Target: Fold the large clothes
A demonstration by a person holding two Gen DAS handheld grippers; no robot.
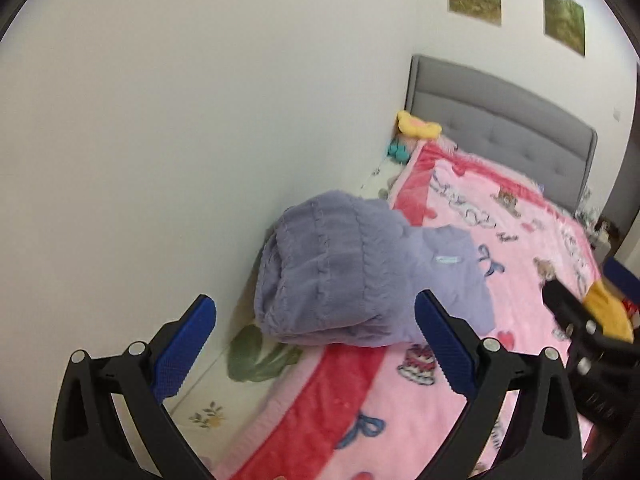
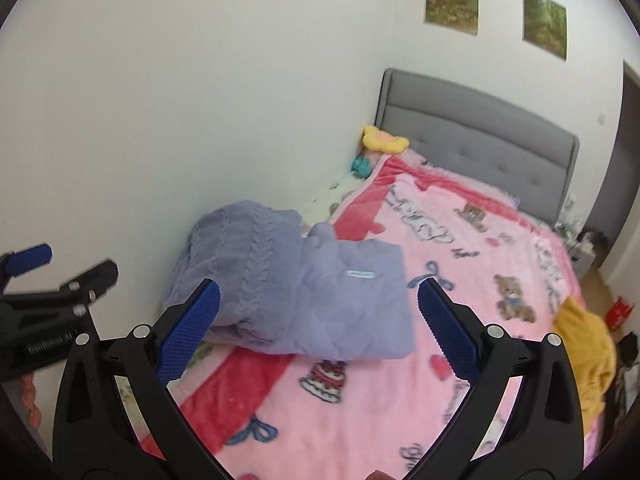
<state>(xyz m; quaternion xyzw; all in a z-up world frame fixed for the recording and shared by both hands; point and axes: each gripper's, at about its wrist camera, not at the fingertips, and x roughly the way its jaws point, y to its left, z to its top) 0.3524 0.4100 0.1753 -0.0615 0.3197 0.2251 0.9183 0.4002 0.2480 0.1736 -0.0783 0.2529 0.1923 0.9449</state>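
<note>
One folded lilac garment (image 2: 320,292) on one pink blanket (image 2: 480,248); two grippers, left (image 1: 316,344) and right (image 2: 318,332), fingers spread, empty.

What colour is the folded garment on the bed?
Lavender purple garment, part cable-knit; clearest in the right wrist view.

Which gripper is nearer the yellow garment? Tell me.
Right. The right gripper hovers beside the yellow garment; the left gripper sits farther off, by the wall.

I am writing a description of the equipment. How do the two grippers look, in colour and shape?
Both the left gripper and the right gripper are alike: black plastic frames with triangular cut-outs and silver round pins at the joints. Their fingers carry blue pads with a fine dotted texture. A metal spring shows on the left one in the right wrist view. No cables or sleeves show.
</note>
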